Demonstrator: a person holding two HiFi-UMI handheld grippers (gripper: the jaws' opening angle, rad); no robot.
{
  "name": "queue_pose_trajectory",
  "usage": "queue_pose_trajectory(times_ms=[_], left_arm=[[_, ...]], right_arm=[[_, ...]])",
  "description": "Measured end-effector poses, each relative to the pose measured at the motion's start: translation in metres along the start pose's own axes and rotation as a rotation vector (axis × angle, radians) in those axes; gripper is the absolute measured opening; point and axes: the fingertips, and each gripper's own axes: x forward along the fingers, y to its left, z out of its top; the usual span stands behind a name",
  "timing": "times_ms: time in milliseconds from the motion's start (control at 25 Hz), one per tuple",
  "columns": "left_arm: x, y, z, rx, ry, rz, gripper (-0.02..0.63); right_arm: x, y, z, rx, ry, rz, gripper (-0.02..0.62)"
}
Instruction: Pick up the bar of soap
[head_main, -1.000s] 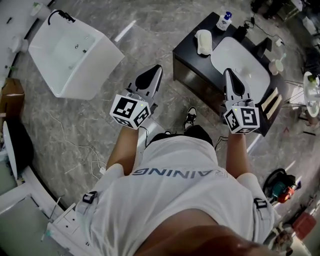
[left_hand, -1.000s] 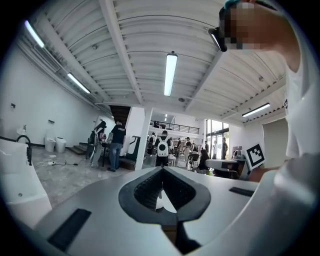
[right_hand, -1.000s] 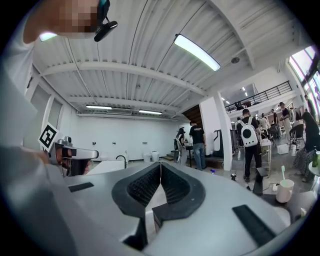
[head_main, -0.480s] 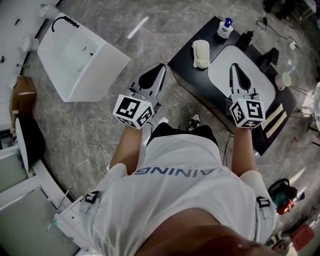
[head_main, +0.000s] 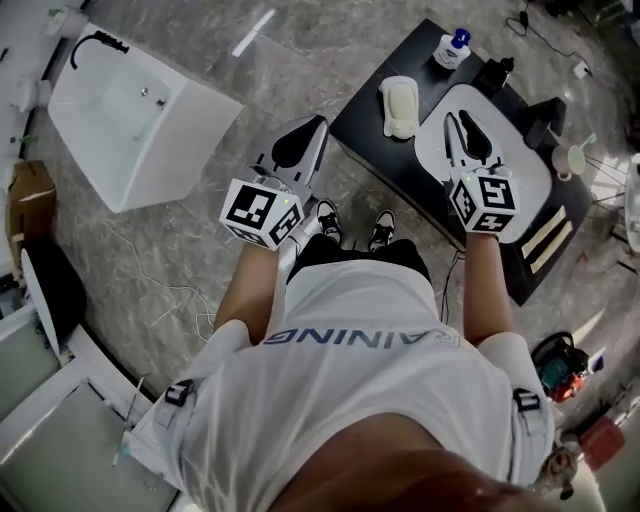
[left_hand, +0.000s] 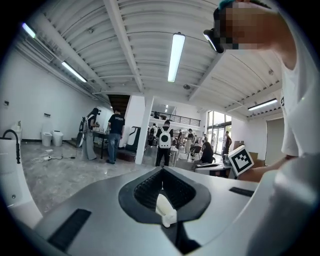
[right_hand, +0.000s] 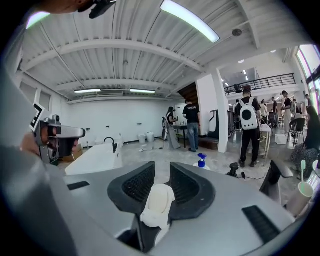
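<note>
The cream bar of soap (head_main: 401, 103) lies in a white dish at the left end of the black counter (head_main: 362, 122). My right gripper (head_main: 463, 127) hovers over the white basin (head_main: 520, 170), to the right of the soap and apart from it. Its jaws are opening, with nothing between them; in the right gripper view the right gripper (right_hand: 162, 172) shows a narrow gap. My left gripper (head_main: 306, 136) hangs over the floor, left of the counter. In the left gripper view the left gripper (left_hand: 161, 174) has its jaws together and empty. Neither gripper view shows the soap.
A blue-capped bottle (head_main: 452, 47) stands at the counter's far end, also visible as the bottle (right_hand: 201, 160). A black tap (head_main: 545, 115) and a cup (head_main: 575, 158) sit by the basin. A white bathtub (head_main: 130, 100) stands far left. Several people stand in the hall behind.
The right gripper has moved forward over the basin, nearer the soap's level, and its jaws have parted. The left gripper has stayed shut and in much the same place.
</note>
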Motion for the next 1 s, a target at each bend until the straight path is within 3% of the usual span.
queue_pose_trajectory(times_ms=[240, 480, 640, 1000], left_arm=[[0.004, 0.038, -0.007, -0.010, 0.002, -0.062, 0.008], [0.002, 0.064, -0.042, -0.065, 0.063, -0.076, 0.008], [0.001, 0.074, -0.057, -0.093, 0.086, -0.079, 0.009], [-0.003, 0.089, -0.066, -0.123, 0.098, -0.051, 0.009]], right_arm=[[0.065, 0.020, -0.049, 0.004, 0.175, -0.022, 0.158], [0.112, 0.028, -0.112, -0.020, 0.347, -0.085, 0.213], [0.129, 0.018, -0.134, 0.003, 0.394, -0.145, 0.249], [0.147, 0.011, -0.160, 0.022, 0.449, -0.189, 0.250]])
